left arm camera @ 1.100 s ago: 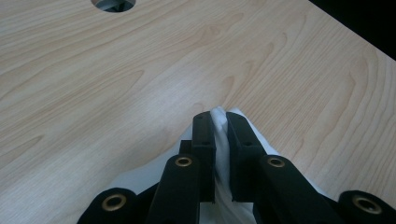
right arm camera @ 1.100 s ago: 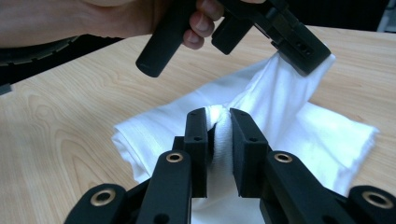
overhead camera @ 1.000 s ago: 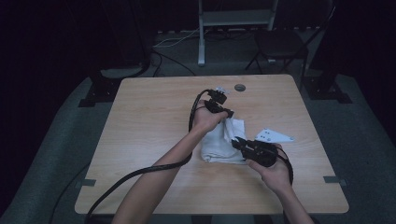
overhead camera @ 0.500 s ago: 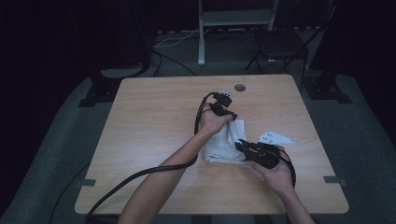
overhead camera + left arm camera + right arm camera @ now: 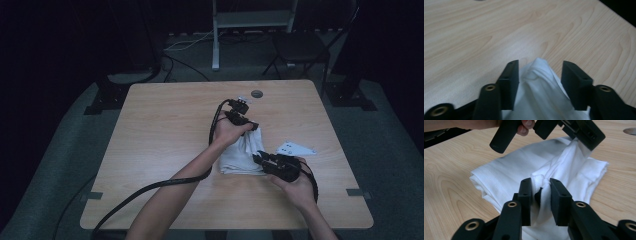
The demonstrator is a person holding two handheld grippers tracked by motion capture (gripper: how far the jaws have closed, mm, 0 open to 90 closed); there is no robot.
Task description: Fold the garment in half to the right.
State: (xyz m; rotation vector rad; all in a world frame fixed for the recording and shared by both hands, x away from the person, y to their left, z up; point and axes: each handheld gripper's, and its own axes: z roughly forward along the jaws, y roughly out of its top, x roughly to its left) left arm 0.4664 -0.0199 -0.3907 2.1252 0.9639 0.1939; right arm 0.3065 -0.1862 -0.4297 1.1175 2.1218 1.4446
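folded white cotton cloth (image 5: 241,156) lies on the light wood table (image 5: 165,130), right of centre. right hand-held gripper (image 5: 541,185) pinches a raised fold, jaws just eased slightly. left hand-held gripper (image 5: 539,75) has just been opening, jaws apart, cloth peak between them unpressed. i'd keep the right pinch firm and draw the fold flat. versus the earlier frame, both hands have barely shifted.

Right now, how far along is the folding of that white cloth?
Mostly done, it seems: the cloth lies in a compact folded stack on the table. In hand: the right tool pinches a bunched fold, while the left tool has just been opening, the cloth's tip loose between its jaws. Left, I'd guess: laying that raised part flat and letting go.
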